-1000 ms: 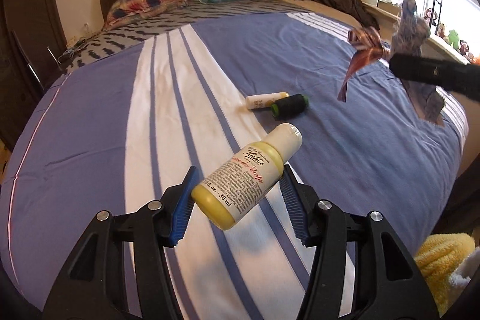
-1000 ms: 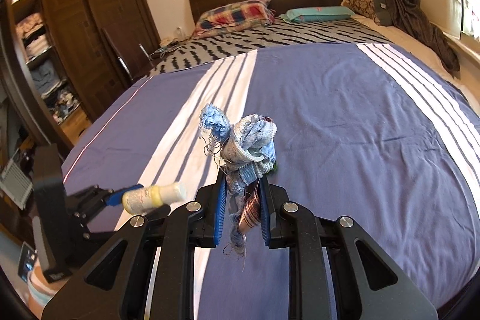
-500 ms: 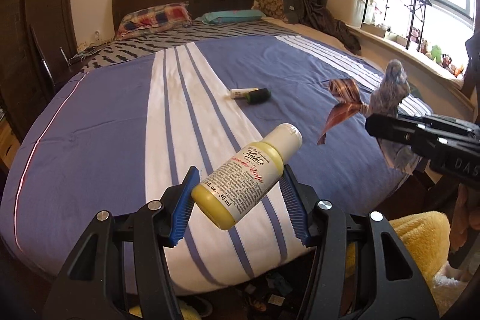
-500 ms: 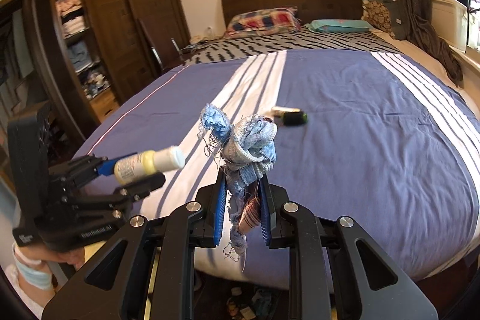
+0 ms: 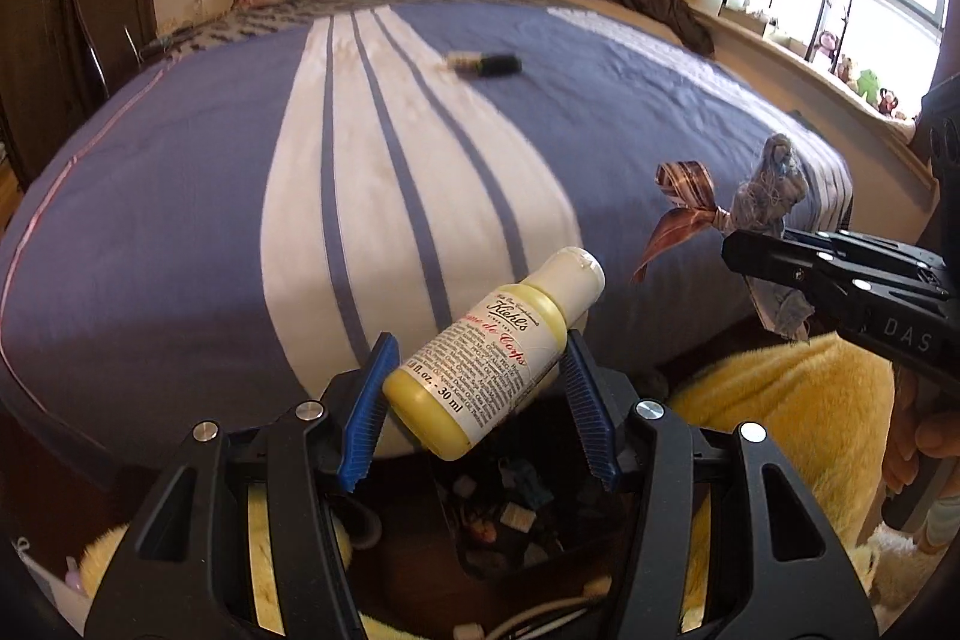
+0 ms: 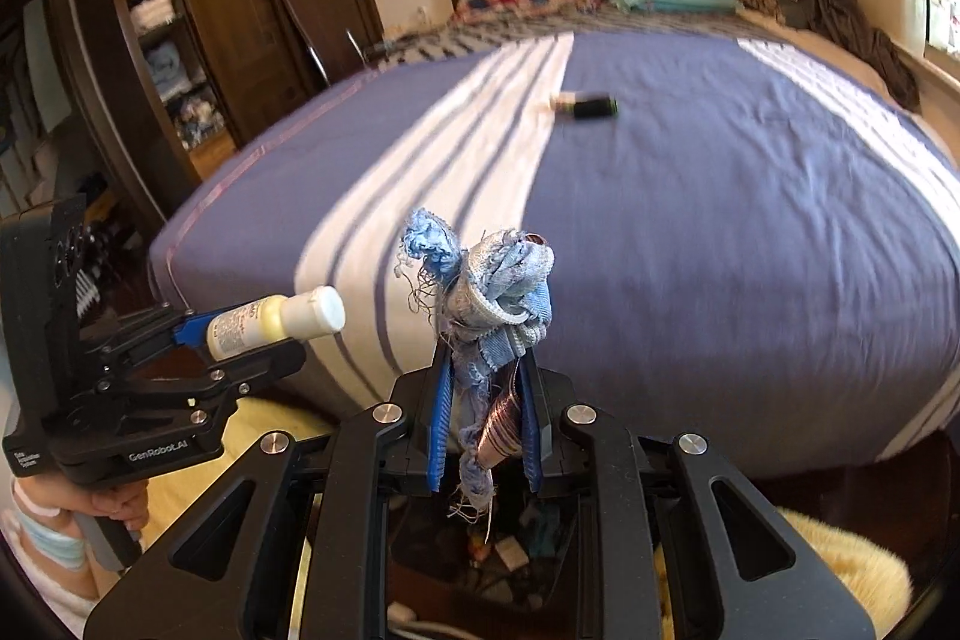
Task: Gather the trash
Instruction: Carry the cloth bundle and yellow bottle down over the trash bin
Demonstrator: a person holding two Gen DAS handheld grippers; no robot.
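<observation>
A bedroom clean-up, seen from two handheld tools. At lower centre of the left wrist view, the left tool (image 5: pixel 480 388) is clamped on a small yellow Kiehl's lotion bottle (image 5: pixel 495 355), its white cap tilted toward the upper right, held in the air over the foot of the bed (image 5: pixel 180 220). At the right edge of the same view, the right tool (image 5: pixel 756 256) grips a knotted bundle of blue fabric scraps (image 5: pixel 771 190) with a striped brown ribbon (image 5: pixel 684 208) trailing to its left.

In the right wrist view, the bundle (image 6: pixel 486 298) stands upright between the blue pads at lower centre, the tool (image 6: pixel 483 424) closed on it, the ribbon (image 6: pixel 501 424) hanging down in the gap. The bottle (image 6: pixel 273 319) and the left tool (image 6: pixel 198 340) show at left.

Below both tools, a dark bin (image 5: pixel 510 514) holds small bits of rubbish, flanked by yellow plush fabric (image 5: pixel 798 430). Farther up the blue-and-white striped bedcover, a small pale tube (image 5: pixel 462 61) and a dark spool with a green end (image 6: pixel 591 106) lie touching, blurred.
</observation>
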